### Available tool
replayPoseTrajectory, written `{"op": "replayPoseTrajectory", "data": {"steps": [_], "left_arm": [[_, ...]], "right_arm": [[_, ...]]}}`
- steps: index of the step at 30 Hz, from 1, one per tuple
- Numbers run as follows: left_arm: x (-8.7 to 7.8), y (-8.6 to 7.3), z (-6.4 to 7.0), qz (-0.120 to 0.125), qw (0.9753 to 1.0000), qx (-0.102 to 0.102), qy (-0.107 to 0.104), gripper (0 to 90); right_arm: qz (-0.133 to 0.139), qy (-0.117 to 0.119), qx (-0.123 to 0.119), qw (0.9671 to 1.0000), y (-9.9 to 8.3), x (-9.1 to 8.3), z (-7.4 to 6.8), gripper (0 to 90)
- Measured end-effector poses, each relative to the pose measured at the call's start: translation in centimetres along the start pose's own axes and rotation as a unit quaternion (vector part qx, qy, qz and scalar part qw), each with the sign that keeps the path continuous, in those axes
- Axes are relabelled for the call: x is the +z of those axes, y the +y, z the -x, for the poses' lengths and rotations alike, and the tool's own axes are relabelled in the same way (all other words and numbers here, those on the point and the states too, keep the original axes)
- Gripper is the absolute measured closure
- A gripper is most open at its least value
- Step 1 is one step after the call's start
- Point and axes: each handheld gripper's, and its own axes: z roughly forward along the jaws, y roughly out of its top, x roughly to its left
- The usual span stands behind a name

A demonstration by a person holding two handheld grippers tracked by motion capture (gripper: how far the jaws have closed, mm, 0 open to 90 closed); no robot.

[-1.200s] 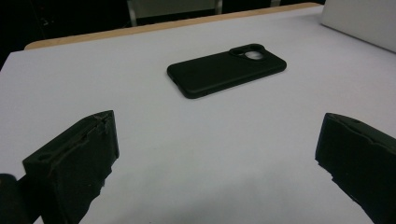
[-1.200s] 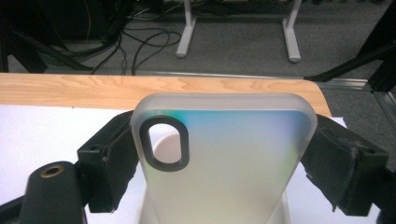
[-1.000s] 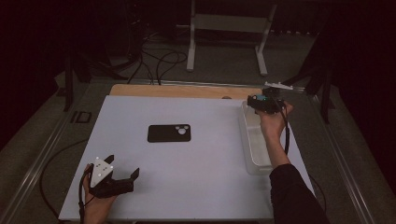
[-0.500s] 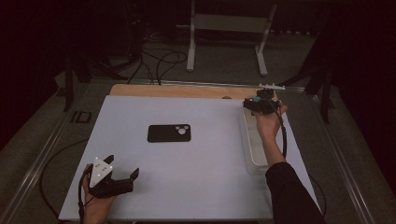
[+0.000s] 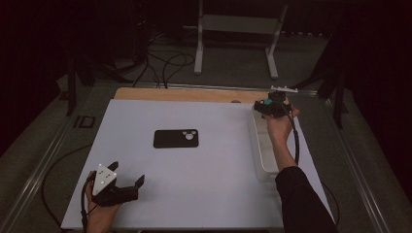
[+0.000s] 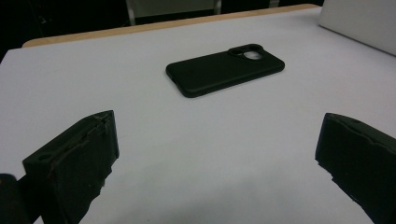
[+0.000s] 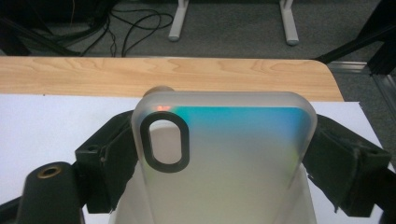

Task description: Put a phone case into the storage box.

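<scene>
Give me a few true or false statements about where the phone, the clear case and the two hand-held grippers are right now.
1. The right hand-held gripper is shut on a frosted translucent phone case. True.
2. The black rectangular phone lies flat on the white table mat. True.
3. The left hand-held gripper clamps the black phone. False: its jaws stand open and apart from it, with bare mat between.
4. The phone sits inside the clear plastic bin. False: it lies on the mat, left of the bin.
</scene>
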Motion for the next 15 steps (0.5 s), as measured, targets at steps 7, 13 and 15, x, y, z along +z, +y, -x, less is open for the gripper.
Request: {"op": "replayPoseTrajectory", "data": {"steps": [7,13,15], "left_arm": [[0.0,0.0,0.0,-0.001,1.0000,0.000,0.000,0.0],[0.0,0.0,0.0,-0.001,1.0000,0.000,0.000,0.0],[0.1,0.0,0.0,-0.001,1.0000,0.000,0.000,0.0]], "right_arm": [[0.002,0.006,0.005,1.0000,0.0,0.1,0.2,9.2],[0.009,0.010,-0.003,0.9999,0.2,-0.5,0.2,9.2],[0.012,0.012,-0.004,0.9998,0.2,-0.9,0.2,9.2]]}}
